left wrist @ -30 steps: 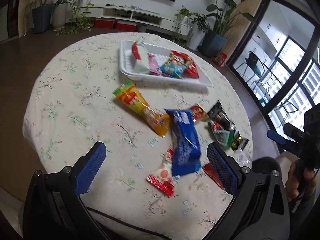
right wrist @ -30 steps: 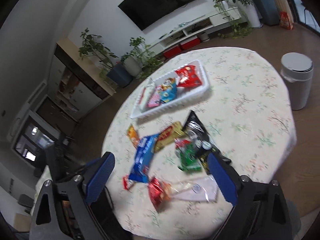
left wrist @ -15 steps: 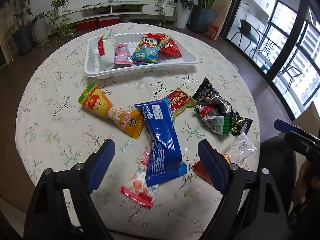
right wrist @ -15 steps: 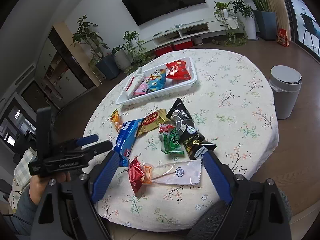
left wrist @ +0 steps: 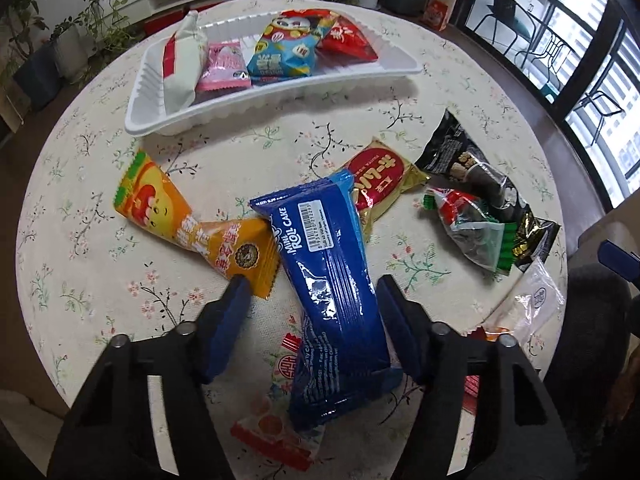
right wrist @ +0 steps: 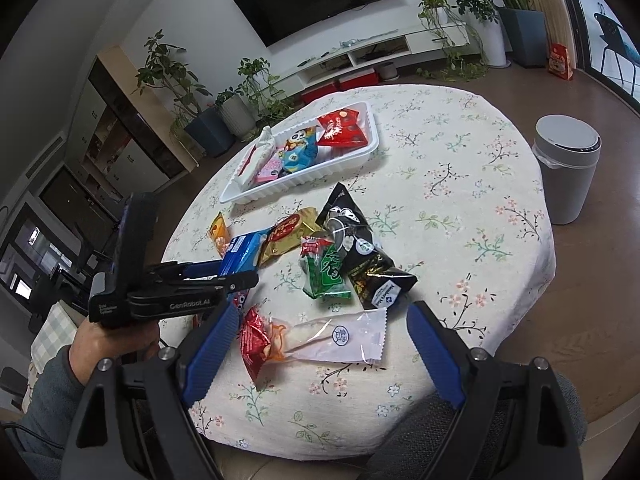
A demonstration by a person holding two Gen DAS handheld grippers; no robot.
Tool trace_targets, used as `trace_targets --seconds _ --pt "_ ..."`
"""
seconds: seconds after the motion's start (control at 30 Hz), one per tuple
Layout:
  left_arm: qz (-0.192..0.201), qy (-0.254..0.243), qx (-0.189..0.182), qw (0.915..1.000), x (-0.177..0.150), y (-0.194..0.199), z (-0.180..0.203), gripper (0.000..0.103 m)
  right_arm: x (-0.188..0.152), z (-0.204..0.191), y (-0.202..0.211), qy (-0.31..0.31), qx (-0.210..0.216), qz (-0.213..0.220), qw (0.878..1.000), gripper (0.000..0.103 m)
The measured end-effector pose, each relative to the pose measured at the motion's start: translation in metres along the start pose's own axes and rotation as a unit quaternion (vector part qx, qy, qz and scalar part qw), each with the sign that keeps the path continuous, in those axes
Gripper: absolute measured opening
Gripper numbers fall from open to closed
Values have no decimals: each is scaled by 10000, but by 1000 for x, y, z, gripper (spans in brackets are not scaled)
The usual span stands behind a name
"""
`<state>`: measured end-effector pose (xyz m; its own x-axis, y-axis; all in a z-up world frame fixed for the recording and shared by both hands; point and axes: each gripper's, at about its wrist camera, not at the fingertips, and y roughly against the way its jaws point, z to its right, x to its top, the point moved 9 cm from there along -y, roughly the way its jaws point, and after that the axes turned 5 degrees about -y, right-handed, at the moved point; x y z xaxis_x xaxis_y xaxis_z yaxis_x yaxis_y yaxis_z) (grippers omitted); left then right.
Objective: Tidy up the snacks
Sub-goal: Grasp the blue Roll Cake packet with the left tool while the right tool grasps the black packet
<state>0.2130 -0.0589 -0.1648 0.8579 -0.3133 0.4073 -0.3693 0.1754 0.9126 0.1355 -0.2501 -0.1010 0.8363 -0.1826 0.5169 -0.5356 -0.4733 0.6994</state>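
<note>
**A:** Jaws first — how does your left gripper (left wrist: 310, 292) stand?

**B:** Your left gripper's two blue pads have just been closing, and the long blue foil "Mini Roll Cake" wrapper (left wrist: 328, 276) lies between them. The right-hand pad sits at the wrapper's edge; the left-hand pad rests over the tail of the orange snack packet with a cartoon face (left wrist: 192, 220). There is a gap on the left side, so you are not pinching the wrapper.

**A:** And your other one?

**B:** Your right gripper (right wrist: 320, 328) is spread wide and holds nothing. Below it lies a clear plastic packet with a red end (right wrist: 320, 340), near the table's edge.

**A:** What surrounds the blue wrapper?

**B:** Under its near end is a small red-and-white sachet (left wrist: 272, 428). Touching its far right corner is a gold-and-red packet (left wrist: 378, 184). Farther right, a green-and-red packet (left wrist: 472, 228) overlaps a black foil bag (left wrist: 480, 176).

**A:** Where do the sorted ones sit?

**B:** In the white ribbed plastic tray (left wrist: 224, 112) at the far side of the round table with a floral cloth (left wrist: 80, 208): a white-and-red pouch, a pink packet, a blue cartoon bag and a red bag, side by side.
</note>
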Motion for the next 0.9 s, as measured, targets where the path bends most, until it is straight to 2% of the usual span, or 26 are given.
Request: trace_targets --seconds 0.37,0.5,0.57,0.7,0.9 --pt "-22 -154 7 9999 1 -9 4 48 -4 -2 -5 133 -130 -95 9998 89" --pt "30 -179 -51 9998 1 -6 6 34 -7 -5 -9 234 -208 -168 9994 89" --pt "52 -147 -83 9998 1 -5 4 31 -8 -5 -9 246 -221 -189 9993 89" --pt "137 -115 -150 9997 -2 -2 1 29 -6 -6 -11 295 -278 -204 9990 89" --pt "201 -251 -191 9993 -4 2 5 27 11 -3 -18 731 -550 -338 9952 89"
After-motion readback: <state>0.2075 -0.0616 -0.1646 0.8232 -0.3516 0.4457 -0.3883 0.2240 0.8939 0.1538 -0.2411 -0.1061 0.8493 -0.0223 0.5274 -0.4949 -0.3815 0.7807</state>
